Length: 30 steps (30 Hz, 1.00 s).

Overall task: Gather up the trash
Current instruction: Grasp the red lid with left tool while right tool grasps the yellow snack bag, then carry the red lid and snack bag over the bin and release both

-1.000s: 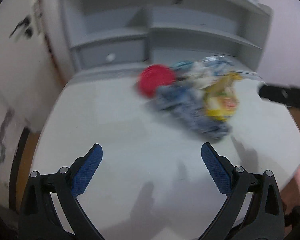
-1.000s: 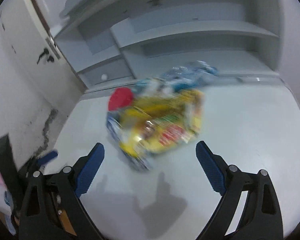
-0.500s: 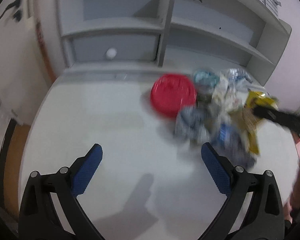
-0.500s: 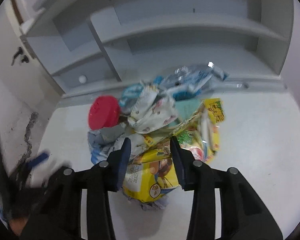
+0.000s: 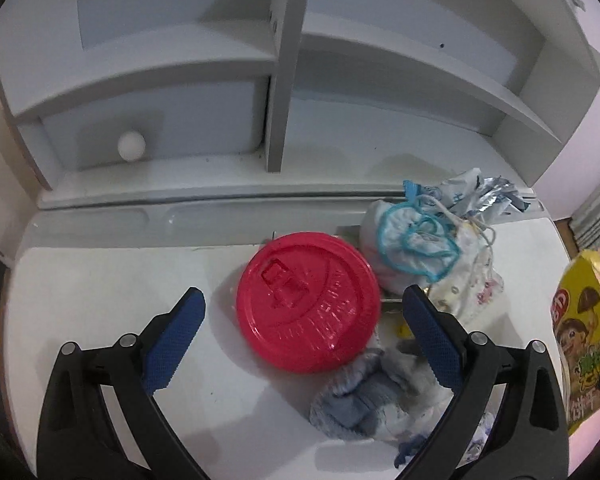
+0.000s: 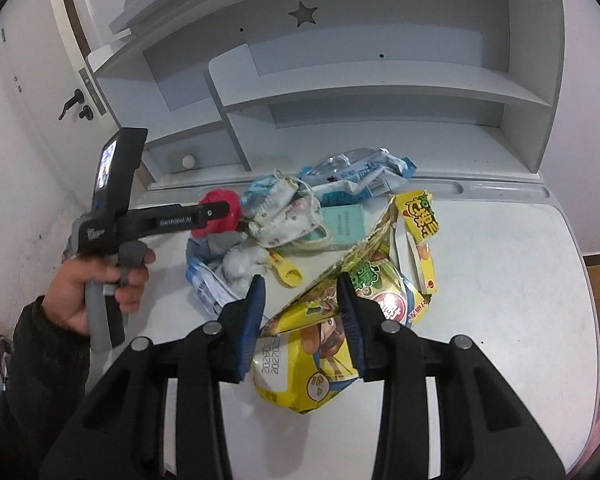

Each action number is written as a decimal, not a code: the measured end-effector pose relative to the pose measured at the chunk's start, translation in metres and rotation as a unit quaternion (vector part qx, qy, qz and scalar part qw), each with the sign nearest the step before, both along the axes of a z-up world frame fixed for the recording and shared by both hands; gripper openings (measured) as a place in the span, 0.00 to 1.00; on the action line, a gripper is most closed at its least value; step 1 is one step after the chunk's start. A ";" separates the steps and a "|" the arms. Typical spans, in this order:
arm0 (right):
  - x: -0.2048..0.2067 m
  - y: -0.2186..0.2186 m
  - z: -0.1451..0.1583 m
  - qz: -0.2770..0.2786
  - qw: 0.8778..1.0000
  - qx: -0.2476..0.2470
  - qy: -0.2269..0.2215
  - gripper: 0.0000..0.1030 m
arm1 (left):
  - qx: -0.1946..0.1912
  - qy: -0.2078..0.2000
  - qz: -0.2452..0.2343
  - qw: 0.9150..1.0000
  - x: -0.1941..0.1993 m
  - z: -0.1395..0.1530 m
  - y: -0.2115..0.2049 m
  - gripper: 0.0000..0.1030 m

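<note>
A heap of trash lies on the white desk (image 6: 500, 280). My right gripper (image 6: 300, 284) is shut on the crumpled top of a yellow snack bag (image 6: 312, 356), which also shows at the right edge of the left wrist view (image 5: 580, 328). My left gripper (image 5: 302, 296) is open, its blue fingers on either side of a round red lid (image 5: 308, 312) without touching it. White face masks (image 5: 412, 248) with blue loops lie just behind the lid. A blue-grey crumpled wrapper (image 5: 364, 400) sits near the right finger.
A grey shelf unit (image 6: 380, 92) with a small drawer knob (image 5: 131, 146) stands along the desk's back edge. A silver-blue wrapper (image 6: 360, 176), a teal card (image 6: 344, 220) and a yellow spoon (image 6: 288, 272) are in the heap. A hand (image 6: 96, 284) holds the left gripper's handle.
My right gripper has shut on the yellow snack bag. My left gripper has moved in toward the red lid, which now sits between its open fingers.
</note>
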State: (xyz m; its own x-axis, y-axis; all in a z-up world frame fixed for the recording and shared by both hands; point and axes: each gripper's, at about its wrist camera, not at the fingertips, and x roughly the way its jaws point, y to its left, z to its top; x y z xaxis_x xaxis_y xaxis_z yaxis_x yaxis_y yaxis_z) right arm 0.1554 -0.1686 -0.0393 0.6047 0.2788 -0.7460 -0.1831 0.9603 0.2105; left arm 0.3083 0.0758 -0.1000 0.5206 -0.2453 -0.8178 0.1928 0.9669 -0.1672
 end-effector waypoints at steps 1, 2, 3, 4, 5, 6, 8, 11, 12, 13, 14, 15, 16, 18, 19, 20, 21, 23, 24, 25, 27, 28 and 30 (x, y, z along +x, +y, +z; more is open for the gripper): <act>-0.002 -0.002 0.000 0.001 1.000 0.000 -0.001 0.36 | -0.003 0.003 0.003 1.000 0.003 -0.003 0.002 0.93; -0.004 -0.005 0.000 0.003 1.000 0.001 -0.003 0.36 | -0.003 0.008 0.005 1.000 0.006 -0.006 0.004 0.93; -0.006 -0.006 0.001 0.004 1.000 0.001 -0.004 0.36 | -0.003 0.013 0.003 1.000 0.006 -0.009 0.005 0.90; -0.007 -0.008 0.001 0.006 1.000 0.002 -0.005 0.36 | -0.010 0.017 -0.003 1.000 0.007 -0.013 0.005 0.82; -0.009 -0.009 0.001 0.007 1.000 0.002 -0.007 0.36 | -0.018 0.020 -0.010 1.000 0.006 -0.014 0.005 0.69; -0.012 -0.012 0.003 0.007 1.000 0.002 -0.010 0.36 | -0.012 0.012 -0.008 1.000 0.004 -0.012 0.005 0.69; -0.015 -0.018 0.008 0.004 1.000 0.001 -0.018 0.36 | -0.005 0.002 -0.004 1.000 -0.001 -0.005 0.005 0.69; -0.023 -0.035 0.018 -0.004 0.999 0.004 -0.035 0.36 | -0.008 -0.029 0.010 0.999 -0.014 0.022 0.011 0.69; -0.028 -0.043 0.023 -0.009 0.999 0.005 -0.043 0.36 | -0.001 -0.044 0.019 0.999 -0.020 0.035 0.013 0.69; -0.031 -0.050 0.026 -0.013 0.999 0.005 -0.049 0.35 | 0.003 -0.054 0.023 0.998 -0.026 0.044 0.014 0.69; -0.037 -0.062 0.031 -0.019 0.998 0.005 -0.057 0.35 | 0.007 -0.069 0.023 0.997 -0.035 0.056 0.012 0.69; -0.043 -0.073 0.035 -0.024 0.998 0.003 -0.065 0.35 | 0.012 -0.081 0.016 0.996 -0.046 0.068 0.005 0.69; -0.051 -0.087 0.038 -0.031 0.997 0.000 -0.072 0.35 | 0.018 -0.093 0.007 0.996 -0.058 0.078 -0.003 0.69; -0.068 -0.114 0.041 -0.046 0.996 -0.005 -0.080 0.35 | 0.027 -0.112 -0.018 0.993 -0.075 0.093 -0.026 0.69; -0.075 -0.126 0.040 -0.054 0.995 -0.007 -0.083 0.35 | 0.030 -0.125 -0.040 0.991 -0.091 0.101 -0.045 0.69; -0.088 -0.144 0.039 -0.066 0.994 -0.013 -0.085 0.35 | 0.030 -0.136 -0.061 0.988 -0.106 0.107 -0.064 0.69; -0.099 -0.161 0.037 -0.080 0.993 -0.018 -0.087 0.35 | 0.027 -0.148 -0.091 0.984 -0.124 0.111 -0.091 0.69; -0.125 -0.199 0.030 -0.117 0.989 -0.030 -0.084 0.35 | 0.018 -0.159 -0.136 0.978 -0.150 0.114 -0.129 0.69; -0.138 -0.217 0.025 -0.134 0.987 -0.033 -0.082 0.35 | 0.013 -0.163 -0.170 0.972 -0.169 0.112 -0.161 0.69; -0.152 -0.235 0.020 -0.153 0.984 -0.037 -0.079 0.35 | 0.009 -0.167 -0.199 0.966 -0.185 0.108 -0.189 0.69; -0.185 -0.274 0.006 -0.197 0.977 -0.047 -0.070 0.35 | -0.001 -0.168 -0.248 0.954 -0.210 0.101 -0.233 0.69; -0.200 -0.291 -0.002 -0.218 0.973 -0.051 -0.065 0.35 | -0.011 -0.162 -0.288 0.944 -0.230 0.093 -0.270 0.69; -0.233 -0.325 -0.022 -0.259 0.963 -0.053 -0.050 0.35 | -0.024 -0.148 -0.332 0.931 -0.252 0.082 -0.313 0.69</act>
